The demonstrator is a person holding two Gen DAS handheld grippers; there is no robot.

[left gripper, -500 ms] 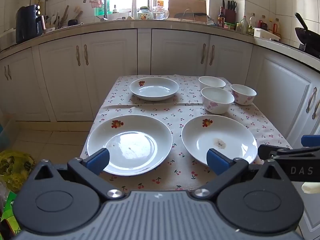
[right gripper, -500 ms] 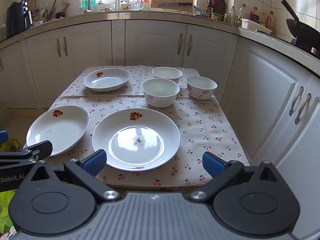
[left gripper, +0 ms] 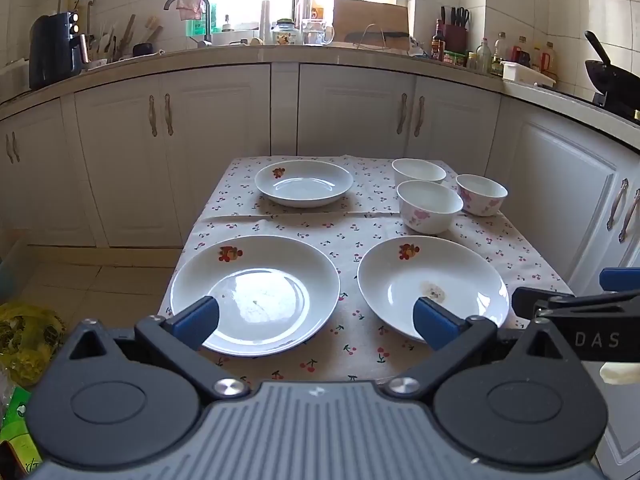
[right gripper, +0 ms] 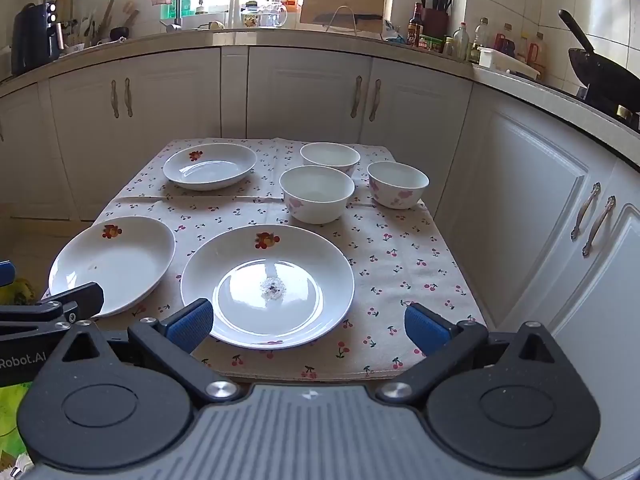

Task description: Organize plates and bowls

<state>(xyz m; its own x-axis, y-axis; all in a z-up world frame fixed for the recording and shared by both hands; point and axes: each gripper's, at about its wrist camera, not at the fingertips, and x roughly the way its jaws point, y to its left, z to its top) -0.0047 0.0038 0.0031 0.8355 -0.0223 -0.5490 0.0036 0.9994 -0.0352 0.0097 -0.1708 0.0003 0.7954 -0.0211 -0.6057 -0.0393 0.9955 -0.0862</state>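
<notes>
I hold my left gripper (left gripper: 316, 320) and right gripper (right gripper: 310, 326) wide open, empty. Both hover short of the near plates (left gripper: 256, 292); bowls (left gripper: 430, 206) sit beyond.

White plates (left gripper: 256, 292) with red fruit motifs on a cherry-print tablecloth (left gripper: 360, 344).

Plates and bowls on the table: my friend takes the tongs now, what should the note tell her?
Left tongs: open, empty, in front of the near left plate.
Right tongs: open, empty, in front of the near right plate, which has a small speck of residue in its middle.
A smaller plate lies at the far left. Three bowls stand at the far right, separate.
Done: nothing stacked.
Left: probably stack the plates, then nest the bowls.
</notes>
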